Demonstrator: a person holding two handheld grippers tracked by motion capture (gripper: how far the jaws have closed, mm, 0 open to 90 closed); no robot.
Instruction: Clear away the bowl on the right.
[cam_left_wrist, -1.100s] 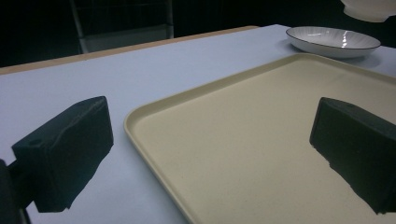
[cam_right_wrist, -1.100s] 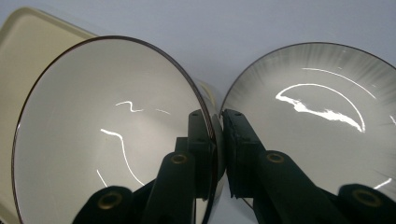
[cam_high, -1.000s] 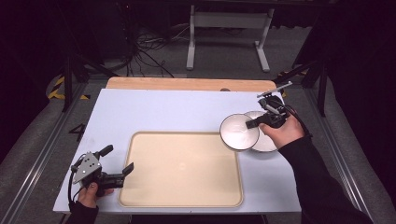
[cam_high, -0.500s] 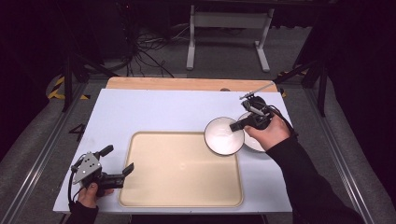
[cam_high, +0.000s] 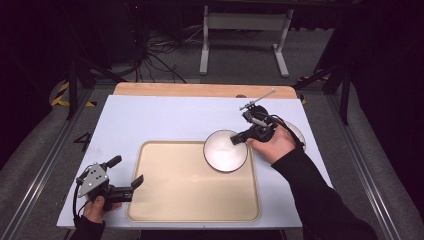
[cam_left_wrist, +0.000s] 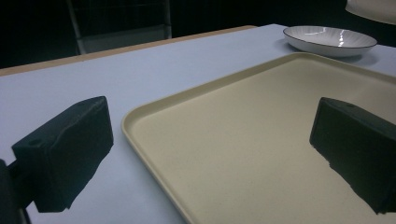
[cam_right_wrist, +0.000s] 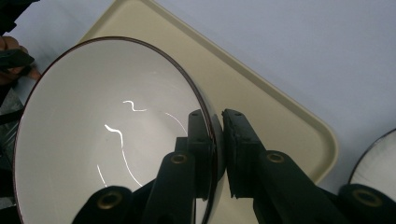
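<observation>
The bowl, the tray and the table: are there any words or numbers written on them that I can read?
None: no word, number or sign can be read on the held bowl, the tray, the table, the second bowl, the right gripper or the left gripper.

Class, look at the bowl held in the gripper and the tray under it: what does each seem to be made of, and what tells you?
Bowl: probably glazed ceramic; glossy white inside with sharp light streaks and a thin dark rim.
Tray: likely plastic; matte beige, evenly coloured, with a moulded raised lip and rounded corners.
</observation>
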